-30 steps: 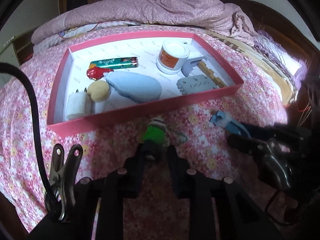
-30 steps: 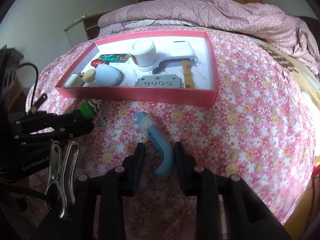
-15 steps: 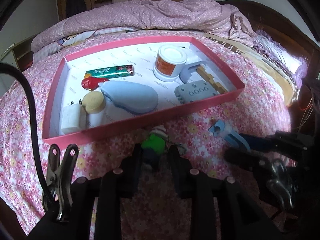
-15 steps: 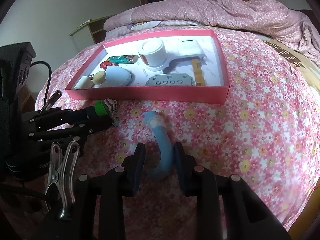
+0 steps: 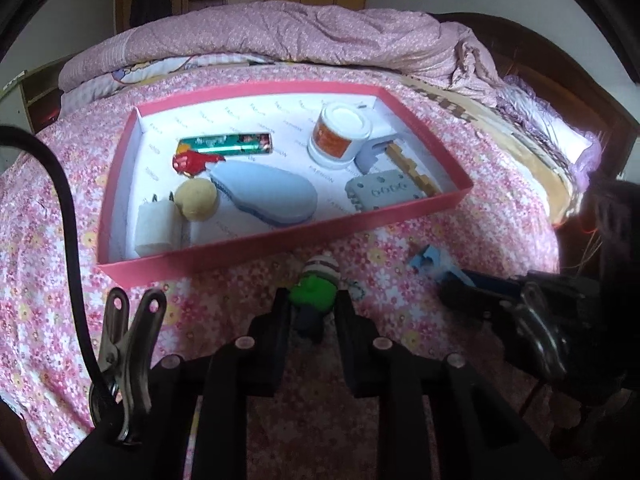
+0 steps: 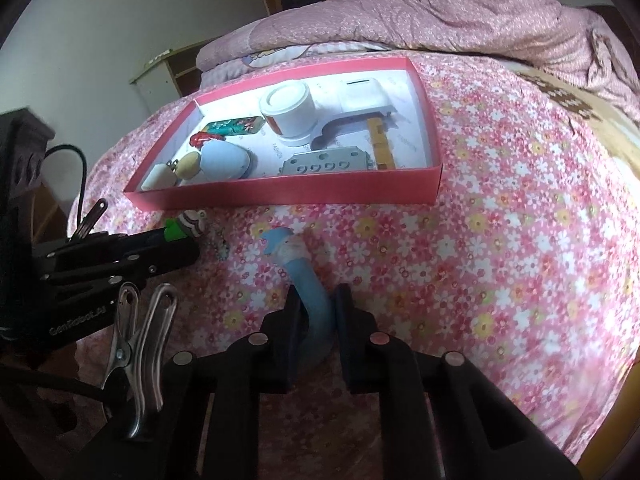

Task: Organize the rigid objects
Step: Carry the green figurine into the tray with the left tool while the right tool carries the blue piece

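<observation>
left claw (image 5: 311, 307) clenched on our light, stiff figurine (image 5: 316, 285) | right claw (image 6: 315, 308) closing round our curved, slippery-looking blue hook (image 6: 308, 280) by its stem | both by tray (image 6: 280, 196) near edge

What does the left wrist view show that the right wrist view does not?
Only the left wrist view shows the green toy figure's dark lower end, held by the left gripper. Only the right wrist view shows the white rectangular box behind the white jar. Both show the pink cardboard tray and the right gripper closing around the blue curved tool.
</observation>
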The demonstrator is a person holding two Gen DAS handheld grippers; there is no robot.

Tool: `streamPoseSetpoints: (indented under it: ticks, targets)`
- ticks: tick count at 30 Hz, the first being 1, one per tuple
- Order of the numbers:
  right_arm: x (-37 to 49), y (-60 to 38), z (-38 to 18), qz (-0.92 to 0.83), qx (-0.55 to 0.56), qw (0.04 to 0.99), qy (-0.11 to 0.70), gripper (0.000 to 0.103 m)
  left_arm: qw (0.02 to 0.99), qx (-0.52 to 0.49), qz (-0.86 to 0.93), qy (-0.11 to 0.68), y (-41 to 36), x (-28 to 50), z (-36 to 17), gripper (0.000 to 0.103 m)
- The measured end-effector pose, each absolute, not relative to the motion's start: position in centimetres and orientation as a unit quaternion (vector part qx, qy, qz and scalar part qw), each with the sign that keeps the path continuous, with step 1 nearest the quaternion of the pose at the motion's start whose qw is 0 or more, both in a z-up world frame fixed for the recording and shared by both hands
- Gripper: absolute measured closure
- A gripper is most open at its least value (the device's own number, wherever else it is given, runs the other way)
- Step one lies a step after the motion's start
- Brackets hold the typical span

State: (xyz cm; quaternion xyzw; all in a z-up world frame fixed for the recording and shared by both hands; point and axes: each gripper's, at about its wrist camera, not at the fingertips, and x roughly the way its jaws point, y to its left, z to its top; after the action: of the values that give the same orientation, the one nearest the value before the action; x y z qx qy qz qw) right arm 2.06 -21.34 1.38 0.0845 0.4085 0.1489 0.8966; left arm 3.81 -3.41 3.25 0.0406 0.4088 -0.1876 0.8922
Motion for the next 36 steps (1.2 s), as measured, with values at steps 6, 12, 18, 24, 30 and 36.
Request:
streamPoseSetpoints:
  ticks: [6,12,18,24,30,36]
  targets:
    - [1.9,-21.3,1.6,0.159,0.099,0.893,0.409,0.086,0.902,0.025,-0.187,0.389,-2.7,3.5,5.1,0.08]
    - [1.5,-21.0,2.4,0.173,0.095,0.897,0.397,0.086,0.907,0.013,-0.176,0.382,-1.8,4.0,6.0,0.08]
    - [1.7,-21.5,3.5,0.174,0.103,0.901,0.383,0.086,0.913,0.009,-0.155,0.376,-0.8,5.1,6.8,0.08]
    - [2.2,-22.4,4.5,0.157,0.105,0.908,0.373,0.086,0.925,0.013,-0.138,0.354,-0.1,6.3,8.3,0.08]
    - [2.7,-23.2,5.3,0.148,0.109,0.913,0.363,0.086,0.929,0.008,-0.113,0.351,0.6,8.8,8.5,0.08]
    - [3.0,-23.3,5.7,0.143,0.103,0.916,0.361,0.086,0.93,-0.007,-0.096,0.354,1.3,11.8,8.7,0.08]
